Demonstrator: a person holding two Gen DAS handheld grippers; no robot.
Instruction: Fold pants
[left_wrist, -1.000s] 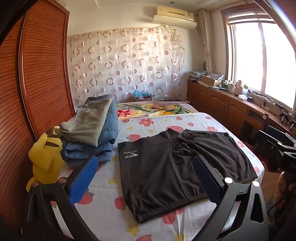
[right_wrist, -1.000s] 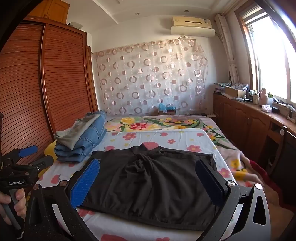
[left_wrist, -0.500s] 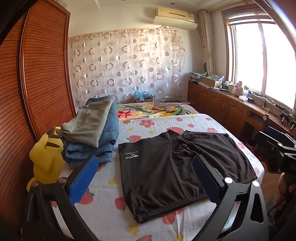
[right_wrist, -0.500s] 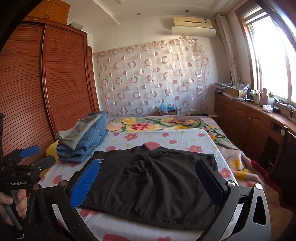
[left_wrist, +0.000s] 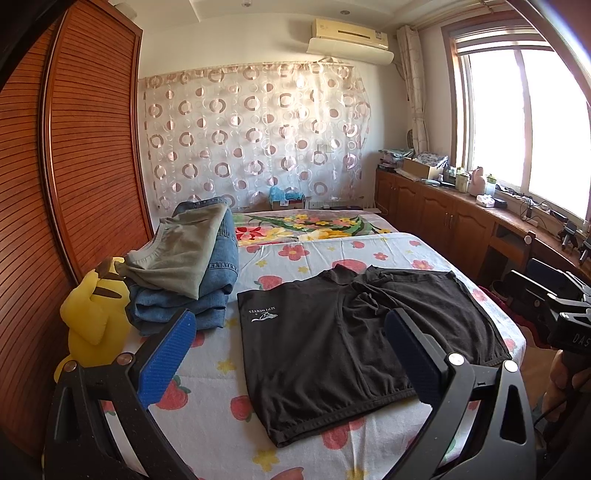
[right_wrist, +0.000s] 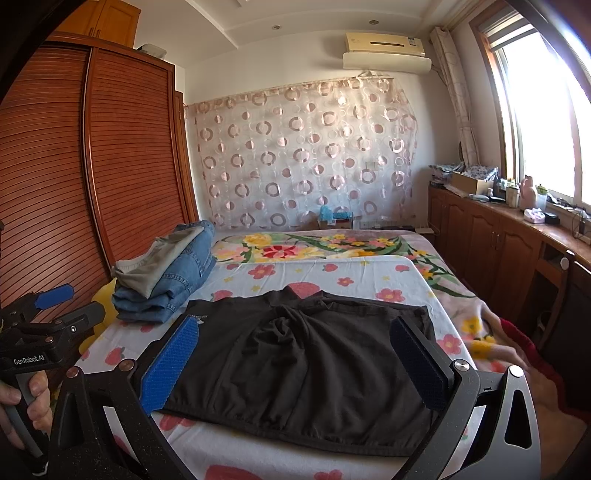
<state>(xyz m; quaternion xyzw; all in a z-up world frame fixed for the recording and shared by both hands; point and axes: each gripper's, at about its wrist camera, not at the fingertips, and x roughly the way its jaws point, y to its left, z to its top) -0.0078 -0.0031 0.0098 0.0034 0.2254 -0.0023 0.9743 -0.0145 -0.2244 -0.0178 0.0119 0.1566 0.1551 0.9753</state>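
1. Nearest the cameras, the left gripper (left_wrist: 288, 354) is hanging above the bed's foot edge with its jaws spread wide and nothing between them; its blue pad and black pad are framing the black shorts without touching them.
2. The right gripper (right_wrist: 295, 363) is hovering in the same way, released and empty, over the shorts' waistband side. Each view is also catching the other tool at its edge, apart from the cloth.
3. The black shorts (left_wrist: 354, 343) are lying spread out flat on the flowered sheet (left_wrist: 207, 435), waistband toward the foot of the bed, the two legs pointing toward the curtain. A small white logo is showing on the leg nearest the jeans stack. Some bunching is sitting at the crotch, between the legs.
4. As I am judging it, the folding of this piece is not yet starting: no layer is lying doubled over, so the lengthwise fold and the later crosswise fold are both remaining.
5. Beside the shorts, toward the wardrobe, a stack of folded jeans (left_wrist: 207, 291) with a grey-green garment (left_wrist: 181, 254) on top is resting; these are looking like finished items.
6. A yellow plush toy (left_wrist: 94, 314) is sitting just beside that stack, at the bed's edge.
7. Farthest from the shorts, the patterned curtain (left_wrist: 255, 133) is hanging on the back wall.
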